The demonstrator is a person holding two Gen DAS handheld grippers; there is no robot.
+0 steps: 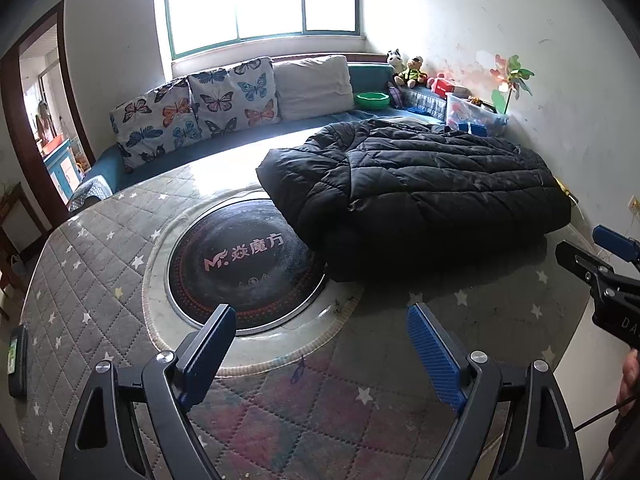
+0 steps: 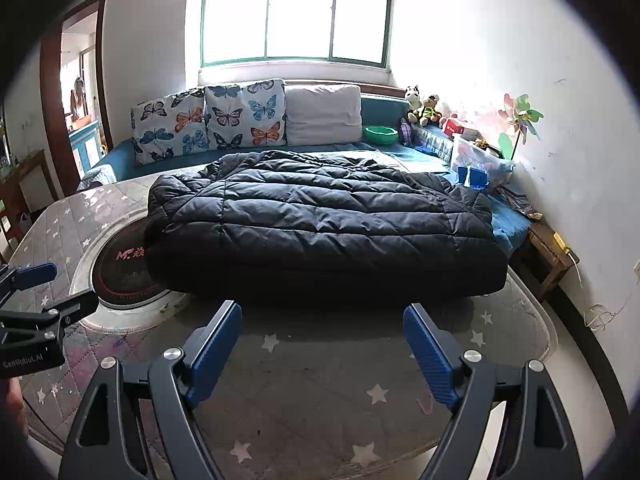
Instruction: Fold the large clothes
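One puffy black quilted down jacket [image 2: 320,232] lay folded into a thick rectangle on the grey star-printed quilted counter [image 2: 304,384], overlapping the right side of the one round black glass hotplate [image 1: 244,264] set in it. Short of the jacket, the left tool [image 1: 320,344] and right tool [image 2: 322,344] hung angled downward, both released, nothing between their ribbed blue pads.

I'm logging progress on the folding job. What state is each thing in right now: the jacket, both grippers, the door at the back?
Black puffer jacket: folded into a thick bundle, lying on the table, partly over the round cooktop.
Left gripper: open, nothing between its fingers, short of the jacket.
Right gripper: open, empty, short of the jacket's near edge.
Doorway: open.
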